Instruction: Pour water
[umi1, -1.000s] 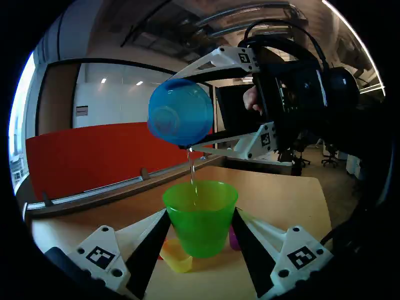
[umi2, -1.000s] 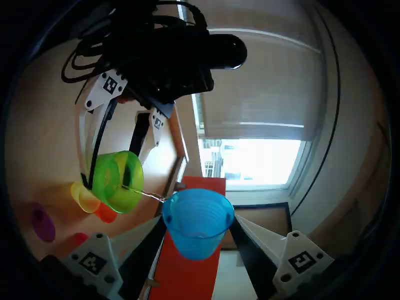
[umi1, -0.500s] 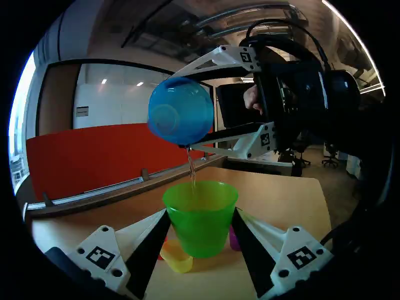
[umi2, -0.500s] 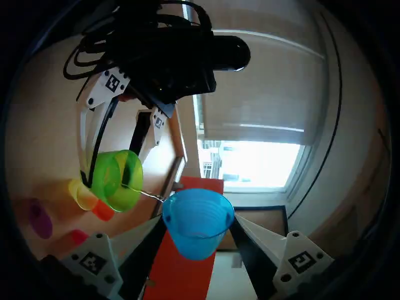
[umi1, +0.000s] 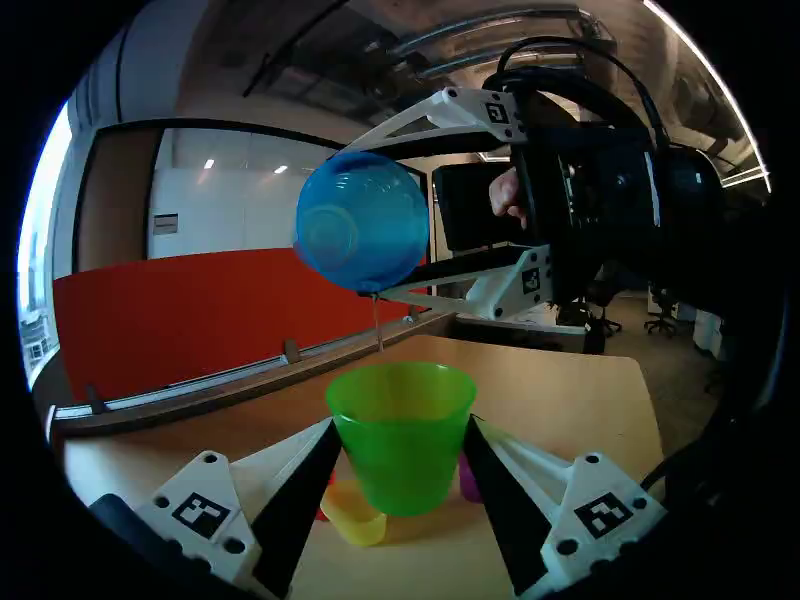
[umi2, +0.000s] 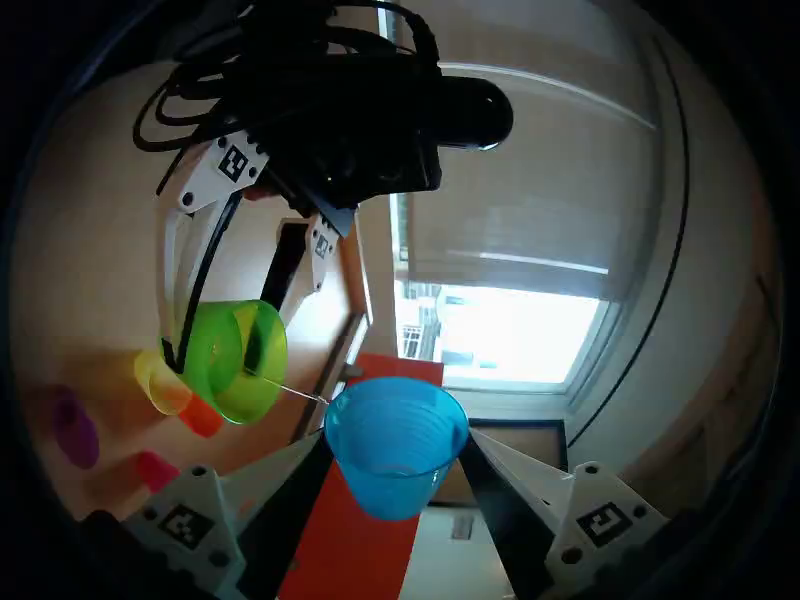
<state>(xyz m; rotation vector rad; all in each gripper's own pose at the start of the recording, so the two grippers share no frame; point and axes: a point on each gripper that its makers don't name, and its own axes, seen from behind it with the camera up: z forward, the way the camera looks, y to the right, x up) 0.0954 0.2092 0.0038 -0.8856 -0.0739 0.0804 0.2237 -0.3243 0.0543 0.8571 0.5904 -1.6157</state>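
Note:
In the left gripper view, my left gripper (umi1: 403, 455) is shut on an upright green cup (umi1: 402, 433) just above the wooden table (umi1: 560, 395). Above it, my right gripper (umi1: 400, 205) holds a blue cup (umi1: 360, 220) tipped over, and a thin thread of water (umi1: 377, 325) falls from its rim toward the green cup. In the right gripper view, the right gripper (umi2: 396, 465) is shut on the blue cup (umi2: 392, 458). A fine stream (umi2: 295, 392) runs from its lip to the green cup (umi2: 235, 360), which sits between the left gripper's fingers (umi2: 190, 290).
Small yellow (umi1: 352, 512) and purple (umi1: 468, 478) cups stand on the table behind the green cup. The right gripper view also shows yellow (umi2: 158, 382), orange (umi2: 200, 418), purple (umi2: 72, 442) and pink (umi2: 152, 468) cups. A red partition (umi1: 200, 310) lines the table's far edge.
The stream from the blue cup has thinned to a fine thread. The blue cup has tipped slightly further. The green cup has stayed put.

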